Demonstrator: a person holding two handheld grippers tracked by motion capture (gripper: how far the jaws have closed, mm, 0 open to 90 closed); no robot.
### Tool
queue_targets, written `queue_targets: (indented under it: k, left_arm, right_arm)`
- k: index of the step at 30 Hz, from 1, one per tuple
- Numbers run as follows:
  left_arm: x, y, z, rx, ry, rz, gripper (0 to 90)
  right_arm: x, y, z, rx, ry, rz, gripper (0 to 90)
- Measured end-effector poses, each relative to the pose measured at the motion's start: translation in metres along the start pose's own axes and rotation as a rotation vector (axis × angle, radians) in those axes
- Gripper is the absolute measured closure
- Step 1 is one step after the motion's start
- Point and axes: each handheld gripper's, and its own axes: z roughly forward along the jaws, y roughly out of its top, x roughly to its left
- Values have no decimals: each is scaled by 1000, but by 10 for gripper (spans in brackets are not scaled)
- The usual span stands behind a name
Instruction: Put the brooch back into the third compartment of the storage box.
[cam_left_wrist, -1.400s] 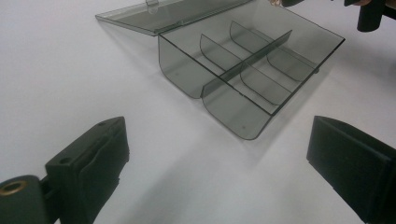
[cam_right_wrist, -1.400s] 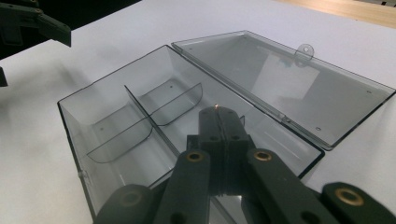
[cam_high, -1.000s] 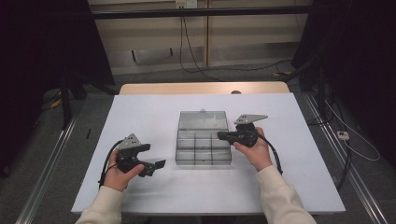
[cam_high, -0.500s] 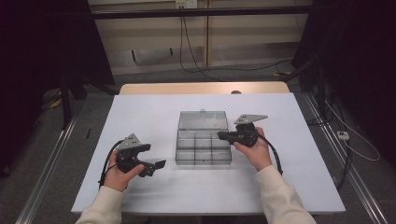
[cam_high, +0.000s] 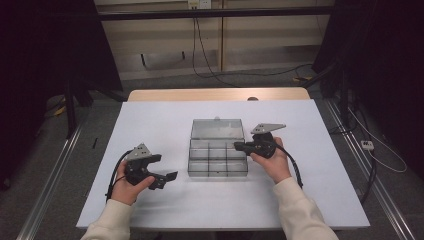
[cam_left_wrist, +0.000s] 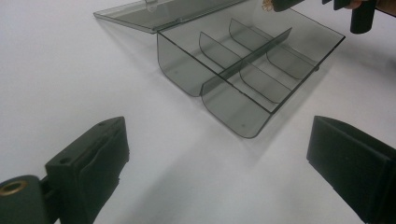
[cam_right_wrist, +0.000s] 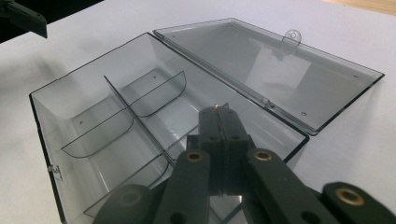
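Observation:
A smoky clear plastic compartment box (cam_high: 217, 161) lies in the middle of the white table, its hinged lid (cam_high: 217, 128) folded flat behind it. Its compartments (cam_right_wrist: 116, 116) look empty. My left gripper (cam_high: 167, 166) rests low at the box's left, jaws wide apart with only bare table between them (cam_left_wrist: 215, 154); the box (cam_left_wrist: 247, 70) lies ahead of it. My right gripper (cam_high: 236, 146) hovers over the box's right side, jaws pressed together (cam_right_wrist: 218, 112). A tiny glint sits at their tips, too small to identify.
The white table (cam_high: 165, 115) has open room all around the box. A wooden strip (cam_high: 215, 94) runs along its far edge. Cables trail from both grippers toward the near edge. The floor beyond holds dark stands and loose wires.

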Motion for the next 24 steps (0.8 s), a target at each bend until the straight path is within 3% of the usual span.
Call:
queue_targets:
  k: [10,16,24]
  left_arm:
    - [0,0,0,-2,1,1,55]
    - [1,1,-1,-4,2,4,55]
    - [0,2,-1,-10,1,0,55]
  right_arm:
    - [1,-1,0,3,-8,-7,879]
    - [0,0,-4,-5,-35,-4,770]
    - [3,3,-12,-39,-83,27,536]
